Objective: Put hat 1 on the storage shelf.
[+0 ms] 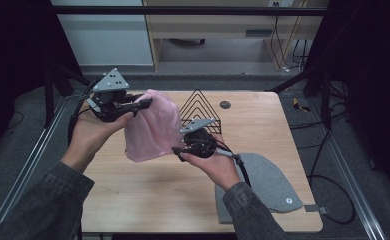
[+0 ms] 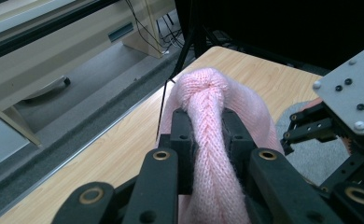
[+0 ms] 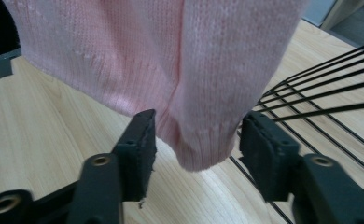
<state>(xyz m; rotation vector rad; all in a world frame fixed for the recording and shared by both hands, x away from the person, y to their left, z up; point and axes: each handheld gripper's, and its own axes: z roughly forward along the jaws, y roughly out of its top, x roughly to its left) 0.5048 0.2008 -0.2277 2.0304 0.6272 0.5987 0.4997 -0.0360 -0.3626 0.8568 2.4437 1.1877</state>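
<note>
- The left gripper (image 2: pixel 207 140) is clamped on a bunched fold of the pink knit hat (image 1: pixel 150 127), raised above the table (image 1: pixel 263 125).
- The right gripper (image 3: pixel 196 156) stands partly open, with the hat's ribbed hem hanging between its jaws, untouched.
- The hat hangs lengthwise downward from the left gripper, just beside the wire rack (image 1: pixel 199 107).

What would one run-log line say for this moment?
left hand-held gripper: shut on pink knit hat | right hand-held gripper: open around hat's hem | grey hat: on table

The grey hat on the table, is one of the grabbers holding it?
No, the grey hat lies flat on the table, apart from both grippers, which are up at the pink hat.
</note>
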